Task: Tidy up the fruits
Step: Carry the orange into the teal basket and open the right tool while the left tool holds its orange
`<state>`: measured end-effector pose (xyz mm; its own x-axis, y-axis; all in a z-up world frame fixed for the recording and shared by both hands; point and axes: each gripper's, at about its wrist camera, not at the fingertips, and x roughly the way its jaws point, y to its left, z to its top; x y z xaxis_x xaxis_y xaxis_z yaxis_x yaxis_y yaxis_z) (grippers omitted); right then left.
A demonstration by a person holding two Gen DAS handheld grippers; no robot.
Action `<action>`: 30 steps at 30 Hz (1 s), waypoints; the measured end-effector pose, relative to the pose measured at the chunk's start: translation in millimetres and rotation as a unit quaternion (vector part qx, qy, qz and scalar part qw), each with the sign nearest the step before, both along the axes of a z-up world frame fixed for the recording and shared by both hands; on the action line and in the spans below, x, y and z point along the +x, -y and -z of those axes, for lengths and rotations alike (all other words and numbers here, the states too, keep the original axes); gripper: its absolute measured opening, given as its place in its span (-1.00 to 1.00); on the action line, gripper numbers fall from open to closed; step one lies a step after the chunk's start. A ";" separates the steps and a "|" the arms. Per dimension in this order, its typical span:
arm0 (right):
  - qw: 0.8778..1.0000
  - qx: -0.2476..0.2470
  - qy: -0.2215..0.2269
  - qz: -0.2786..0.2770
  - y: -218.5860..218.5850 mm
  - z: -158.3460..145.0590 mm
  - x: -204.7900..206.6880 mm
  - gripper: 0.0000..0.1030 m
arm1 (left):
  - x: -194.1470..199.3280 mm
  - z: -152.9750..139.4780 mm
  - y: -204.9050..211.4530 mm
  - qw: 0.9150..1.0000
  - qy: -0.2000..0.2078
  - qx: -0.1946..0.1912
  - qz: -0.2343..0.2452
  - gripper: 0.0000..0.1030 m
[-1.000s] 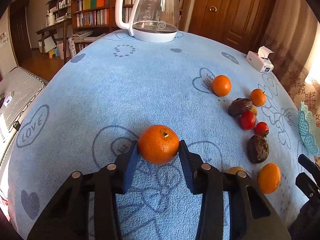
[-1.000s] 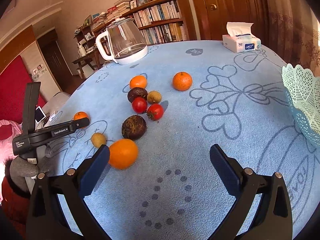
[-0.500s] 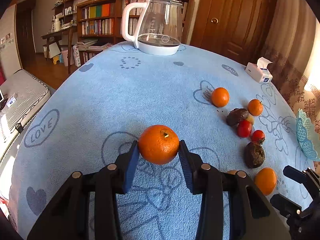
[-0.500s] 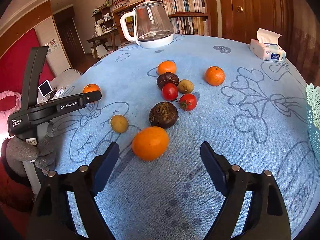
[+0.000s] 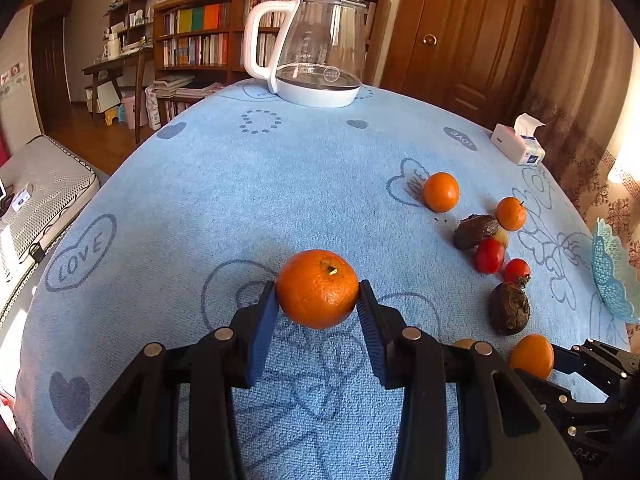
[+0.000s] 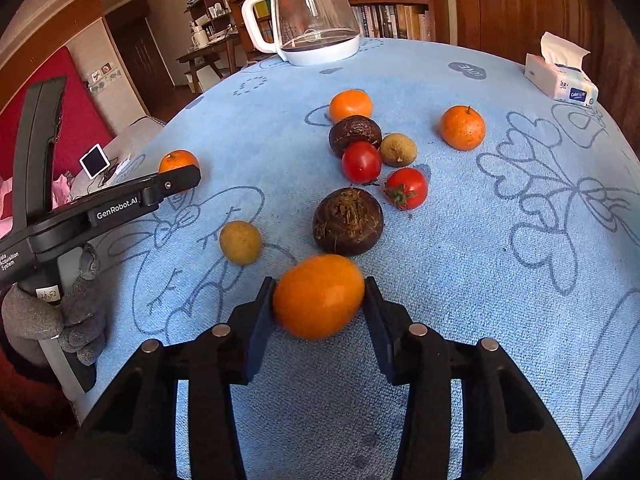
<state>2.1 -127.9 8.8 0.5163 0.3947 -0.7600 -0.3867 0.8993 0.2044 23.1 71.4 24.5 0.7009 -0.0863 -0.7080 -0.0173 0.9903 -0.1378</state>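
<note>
your right gripper [image 6: 319,300] was closing on the smooth orange [image 6: 319,296], its long axis crosswise between the pads; your left gripper [image 5: 317,304] clasped a mandarin [image 5: 317,288].

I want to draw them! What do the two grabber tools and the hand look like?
Each tool is black plastic with two long fingers, silver round rivets and dark blue ribbed pads. Seen from the right wrist, the left tool's side says "GenRobot.AI" in white. The hand holding its handle wears a grey knit glove.
</note>
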 end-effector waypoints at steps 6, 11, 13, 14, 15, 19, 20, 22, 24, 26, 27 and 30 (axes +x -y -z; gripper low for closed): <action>1.000 0.014 0.009 0.010 6.3 -5.7 -2.6 -0.13 | -0.9 -0.3 -0.1 1.000 0.004 0.001 -0.001 -0.21; 0.999 0.025 0.025 0.023 16.3 -16.5 -6.7 -0.13 | -2.9 -3.3 0.4 1.000 0.010 0.003 -0.002 -0.21; 0.999 0.032 0.031 0.031 22.5 -21.5 -8.1 -0.13 | -4.4 -5.3 0.9 1.000 0.012 0.002 -0.002 -0.21; 0.998 0.036 0.034 0.036 26.8 -24.0 -8.2 -0.13 | -5.3 -6.0 1.5 1.000 0.013 0.001 -0.001 -0.21; 0.998 0.039 0.037 0.042 31.2 -26.5 -8.8 -0.13 | -6.3 -6.8 2.6 1.000 0.014 0.001 0.000 -0.21; 0.995 0.052 0.052 0.072 53.9 -38.3 -11.3 -0.13 | -10.6 -11.5 10.1 1.000 0.018 0.001 0.012 -0.21; 0.994 0.054 0.056 0.081 60.7 -40.9 -11.9 -0.13 | -11.9 -13.2 12.5 1.000 0.019 0.001 0.016 -0.21; 0.991 0.058 0.064 0.099 75.8 -46.5 -13.1 -0.13 | -14.9 -17.3 16.8 0.999 0.025 0.001 0.023 -0.21; 0.988 0.060 0.072 0.120 91.8 -51.7 -15.2 -0.13 | -17.7 -22.0 21.3 0.999 0.030 0.001 0.029 -0.21; 0.985 0.061 0.079 0.141 108.5 -56.4 -17.0 -0.13 | -20.1 -27.3 26.3 0.999 0.037 0.001 0.035 -0.21; 0.983 0.060 0.082 0.153 117.3 -58.6 -18.2 -0.13 | -21.2 -29.7 28.6 0.999 0.039 0.001 0.038 -0.21; 0.976 0.060 0.090 0.187 144.1 -63.0 -21.3 -0.13 | -24.4 -36.1 36.2 0.998 0.046 0.003 0.047 -0.21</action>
